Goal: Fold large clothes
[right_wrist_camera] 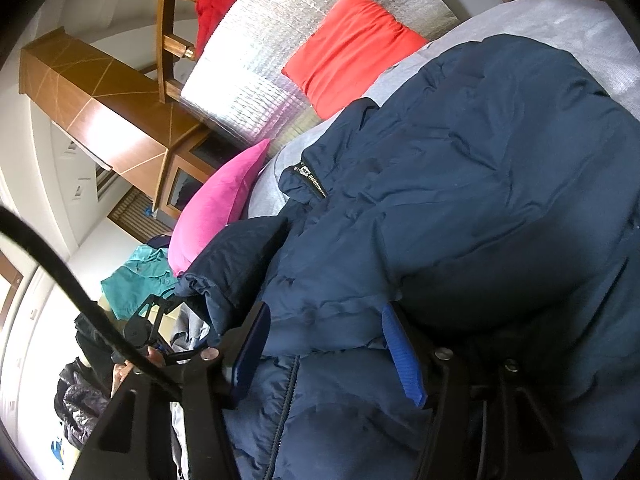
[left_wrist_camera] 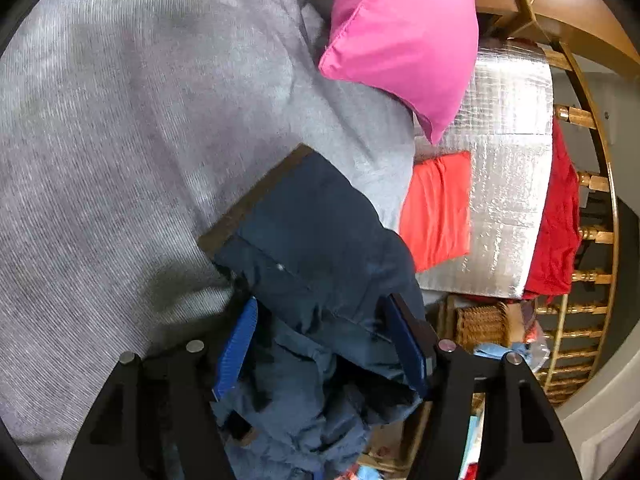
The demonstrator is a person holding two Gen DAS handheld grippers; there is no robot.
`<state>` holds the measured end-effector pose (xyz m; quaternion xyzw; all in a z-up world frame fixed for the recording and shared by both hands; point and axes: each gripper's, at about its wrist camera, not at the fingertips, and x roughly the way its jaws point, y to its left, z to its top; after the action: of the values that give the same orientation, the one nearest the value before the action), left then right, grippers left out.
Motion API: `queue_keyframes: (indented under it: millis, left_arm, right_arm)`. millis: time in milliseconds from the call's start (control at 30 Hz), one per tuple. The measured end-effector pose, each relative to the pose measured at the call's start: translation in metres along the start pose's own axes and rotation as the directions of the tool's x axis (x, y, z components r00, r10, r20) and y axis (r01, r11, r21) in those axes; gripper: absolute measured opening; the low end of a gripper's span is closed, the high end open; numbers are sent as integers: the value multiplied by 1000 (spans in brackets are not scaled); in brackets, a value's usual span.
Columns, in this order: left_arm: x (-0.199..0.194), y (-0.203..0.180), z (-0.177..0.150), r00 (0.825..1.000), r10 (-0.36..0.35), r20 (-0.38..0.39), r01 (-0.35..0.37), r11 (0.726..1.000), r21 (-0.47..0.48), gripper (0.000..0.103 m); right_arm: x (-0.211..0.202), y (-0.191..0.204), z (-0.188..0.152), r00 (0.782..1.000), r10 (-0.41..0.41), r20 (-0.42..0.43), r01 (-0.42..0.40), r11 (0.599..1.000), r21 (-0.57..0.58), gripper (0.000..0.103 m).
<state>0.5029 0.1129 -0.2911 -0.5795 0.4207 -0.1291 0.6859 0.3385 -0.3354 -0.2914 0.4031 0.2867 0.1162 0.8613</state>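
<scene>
- The left gripper [left_wrist_camera: 324, 344] is sitting with its blue-padded fingers [left_wrist_camera: 236, 350] spread about halfway, and bunched navy fabric of the jacket [left_wrist_camera: 316, 240] is lying between them.
- Whether those pads are pressing the cloth or only flanking it cannot be told; the fabric is touching the inside of the pad at 3 o'clock, while the pad at 9 o'clock is standing slightly clear of it.
- A brown-edged cuff or hem of the jacket is reaching toward 11 o'clock over the grey bedsheet [left_wrist_camera: 120, 140].
- In the left wrist view, a pink pillow [left_wrist_camera: 404, 36] is lying at 1 o'clock, with an orange-red cushion [left_wrist_camera: 438, 208] and silver quilted sheet [left_wrist_camera: 512, 160] at 3 o'clock.
- The right gripper [right_wrist_camera: 328, 352] is holding its fingers [right_wrist_camera: 402, 356] about half apart, straddling a puffy fold of the jacket [right_wrist_camera: 480, 180] near its zipper.
- The fold is filling the gap, yet a firm pinch cannot be confirmed.
- The jacket is spreading across the bed from centre toward 3 o'clock in the right wrist view.
</scene>
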Motion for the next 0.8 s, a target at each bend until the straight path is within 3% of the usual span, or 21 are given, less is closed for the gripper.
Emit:
queue_keyframes:
  millis: [33, 200, 367, 433, 500, 633, 733, 800]
  left_arm:
    - [-2, 0, 0, 1000, -1, 10, 1, 1000, 6, 47]
    - [-9, -6, -1, 998, 12, 69, -16, 998, 55, 21]
    - [-13, -51, -22, 995, 16, 98, -39, 971, 236, 16]
    - [-12, -82, -43, 995, 17, 95, -50, 928, 368, 16]
    - [-9, -113, -68, 995, 23, 93, -67, 865, 497, 16]
    - [11, -165, -131, 999, 37, 29, -47, 687, 726, 16]
    - [44, -181, -186, 991, 126, -46, -26, 517, 856, 16]
    - [64, -178, -210, 974, 213, -78, -27, 449, 893, 25]
  right_arm:
    - [0, 0, 0, 1000, 1, -1, -1, 1000, 0, 63]
    - [1, 1, 0, 1000, 5, -2, -5, 1000, -2, 64]
    - [0, 1, 0, 1000, 5, -1, -5, 1000, -1, 64]
    - [0, 1, 0, 1000, 5, -1, -5, 1000, 0, 64]
    - [-2, 0, 1, 1000, 11, -9, -11, 1000, 17, 64]
    - [-22, -3, 4, 1000, 10, -5, -10, 997, 77, 66]
    - [-52, -8, 5, 998, -19, 51, 14, 995, 100, 69]
    - [-70, -11, 8, 997, -39, 73, 31, 994, 108, 70]
